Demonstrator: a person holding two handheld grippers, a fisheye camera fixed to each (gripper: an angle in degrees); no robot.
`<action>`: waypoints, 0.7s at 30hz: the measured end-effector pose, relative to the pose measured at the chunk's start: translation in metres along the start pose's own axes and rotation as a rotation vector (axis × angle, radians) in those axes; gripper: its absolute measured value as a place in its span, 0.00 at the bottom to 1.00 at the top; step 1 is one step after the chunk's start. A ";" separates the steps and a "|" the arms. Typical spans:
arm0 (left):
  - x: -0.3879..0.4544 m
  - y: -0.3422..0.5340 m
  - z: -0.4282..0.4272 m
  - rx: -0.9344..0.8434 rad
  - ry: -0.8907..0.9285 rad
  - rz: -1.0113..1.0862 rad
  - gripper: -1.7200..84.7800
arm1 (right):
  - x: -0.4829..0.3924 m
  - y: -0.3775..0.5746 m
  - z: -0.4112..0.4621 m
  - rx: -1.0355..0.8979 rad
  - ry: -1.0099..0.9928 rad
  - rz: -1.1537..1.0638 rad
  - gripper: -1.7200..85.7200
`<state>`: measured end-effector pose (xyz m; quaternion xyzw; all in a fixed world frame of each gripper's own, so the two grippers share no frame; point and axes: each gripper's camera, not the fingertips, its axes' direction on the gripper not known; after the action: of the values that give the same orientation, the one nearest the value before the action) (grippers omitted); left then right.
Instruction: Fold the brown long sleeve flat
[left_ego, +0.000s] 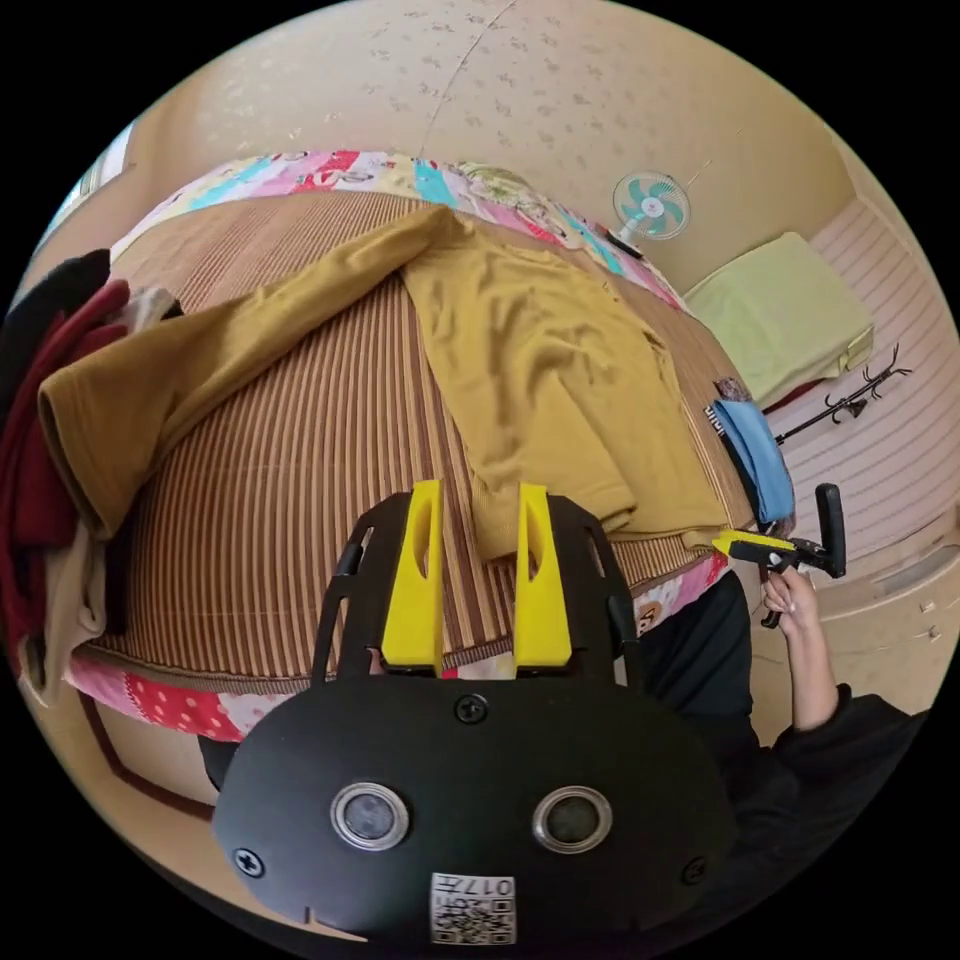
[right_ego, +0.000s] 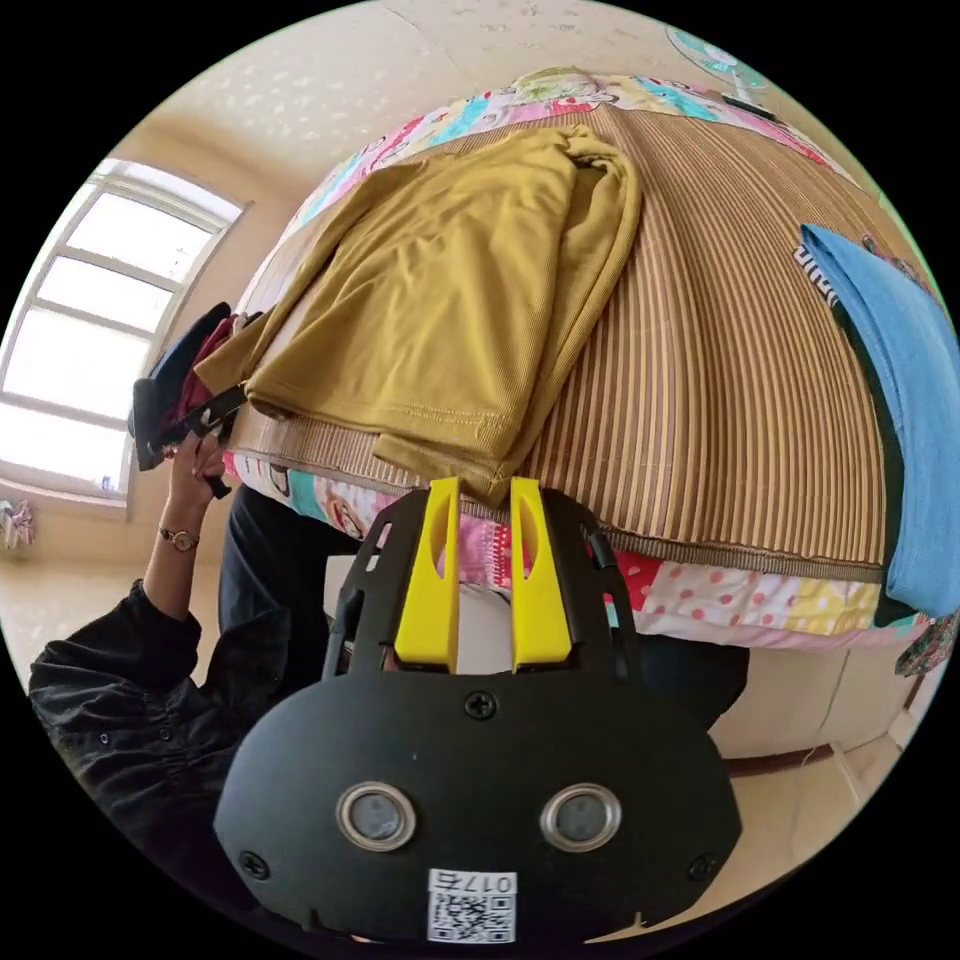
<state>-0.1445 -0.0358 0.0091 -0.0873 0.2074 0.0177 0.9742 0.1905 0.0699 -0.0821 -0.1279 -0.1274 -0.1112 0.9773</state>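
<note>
The brown long sleeve shirt (left_ego: 540, 380) lies on a striped mat (left_ego: 300, 480) on the bed. One sleeve (left_ego: 170, 370) stretches far out to the left. My left gripper (left_ego: 480, 500) is open, its yellow jaws pointing at the near hem, with no cloth pinched. In the right gripper view the shirt (right_ego: 440, 280) shows its hem corner just beyond my right gripper (right_ego: 483, 492), which is open too. A hand holds that right gripper (left_ego: 752, 546) beside the hem's other corner. The left gripper (right_ego: 200, 420) sits by the shirt's far-left edge, its jaws hidden.
A pile of red and dark clothes (left_ego: 40, 430) lies at the mat's left end. A folded blue cloth (right_ego: 900, 400) rests on the other side. A patterned quilt (right_ego: 700, 590) hangs over the bed edge. A fan (left_ego: 650, 205), a coat rack (left_ego: 850, 400) and a window (right_ego: 90, 340) are around.
</note>
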 end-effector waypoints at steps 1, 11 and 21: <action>0.002 0.009 -0.004 0.076 -0.020 0.008 0.10 | -0.005 0.000 -0.005 -0.022 0.030 -0.036 0.09; -0.032 0.071 -0.084 0.168 0.033 -0.025 0.08 | 0.075 0.040 -0.162 0.330 0.655 0.407 0.09; -0.035 0.030 -0.042 0.010 -0.011 -0.019 0.11 | -0.045 -0.043 0.017 0.007 -0.001 0.063 0.12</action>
<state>-0.1955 -0.0132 -0.0189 -0.0843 0.2016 0.0077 0.9758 0.1333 0.0427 -0.0695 -0.1284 -0.1242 -0.0799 0.9807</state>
